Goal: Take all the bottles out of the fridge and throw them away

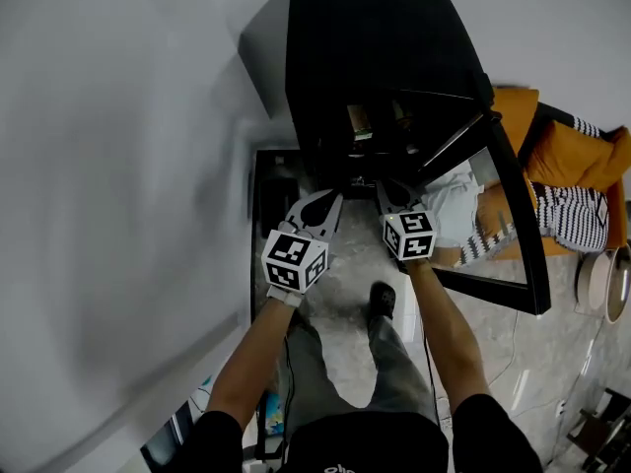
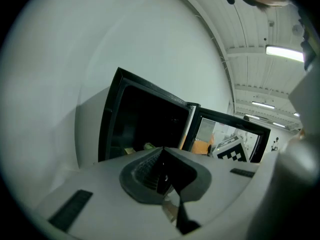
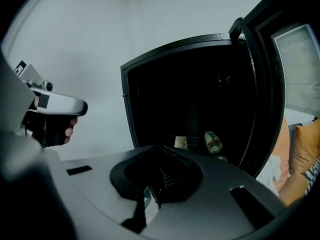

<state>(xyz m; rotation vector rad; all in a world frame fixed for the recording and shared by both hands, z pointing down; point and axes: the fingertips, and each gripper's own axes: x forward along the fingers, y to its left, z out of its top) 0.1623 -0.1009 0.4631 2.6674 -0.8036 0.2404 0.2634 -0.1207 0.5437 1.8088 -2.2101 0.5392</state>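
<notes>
A black fridge (image 1: 375, 47) stands against the white wall, its glass door (image 1: 513, 225) swung open to the right. Deep in the dark interior, in the right gripper view, a bottle with a green label (image 3: 213, 142) stands beside a pale-labelled item (image 3: 181, 142). In the left gripper view, pale items (image 2: 149, 146) show low in the opening. My left gripper (image 1: 330, 197) and right gripper (image 1: 386, 187) hang side by side just in front of the opening, both pointing into it. The left gripper (image 2: 161, 151) is shut and holds nothing. The right gripper (image 3: 160, 151) is likewise shut and empty.
An orange cushion (image 1: 577, 156) and striped cloth (image 1: 572, 215) lie behind the open door at the right. The white wall (image 1: 118, 215) runs along the left. My legs and a dark shoe (image 1: 382, 299) stand on the marbled floor below the grippers.
</notes>
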